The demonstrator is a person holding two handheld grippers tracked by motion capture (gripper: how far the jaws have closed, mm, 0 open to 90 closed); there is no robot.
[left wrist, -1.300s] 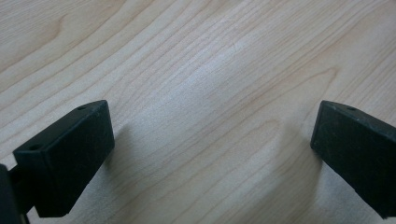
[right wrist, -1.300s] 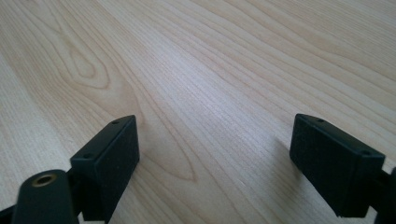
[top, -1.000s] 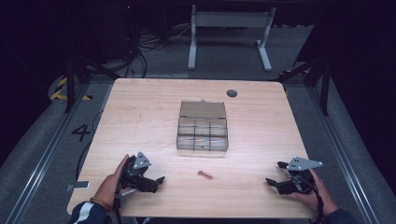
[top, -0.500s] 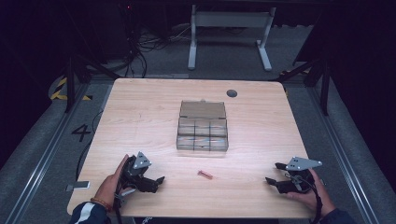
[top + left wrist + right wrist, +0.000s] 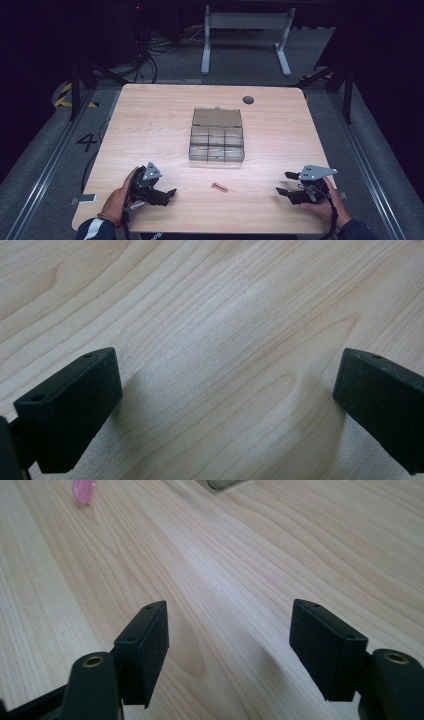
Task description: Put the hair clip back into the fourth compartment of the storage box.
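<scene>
Resting near the table's front edge at about seven o'clock, left gripper [image 5: 167, 195] spread wide over bare wood, nothing between its jaws. Right gripper [image 5: 281, 184] at about five o'clock, jaws just been closing yet parted, empty, aimed toward nine o'clock. Small pink plastic piece [image 5: 219, 187] lying between both, at six o'clock from the clear compartmented plastic box [image 5: 216, 142] on the light wooden table [image 5: 150, 125]. Best approached low and level, jaws straddling the piece squarely before pinching, likely then carried to a compartment.
</scene>
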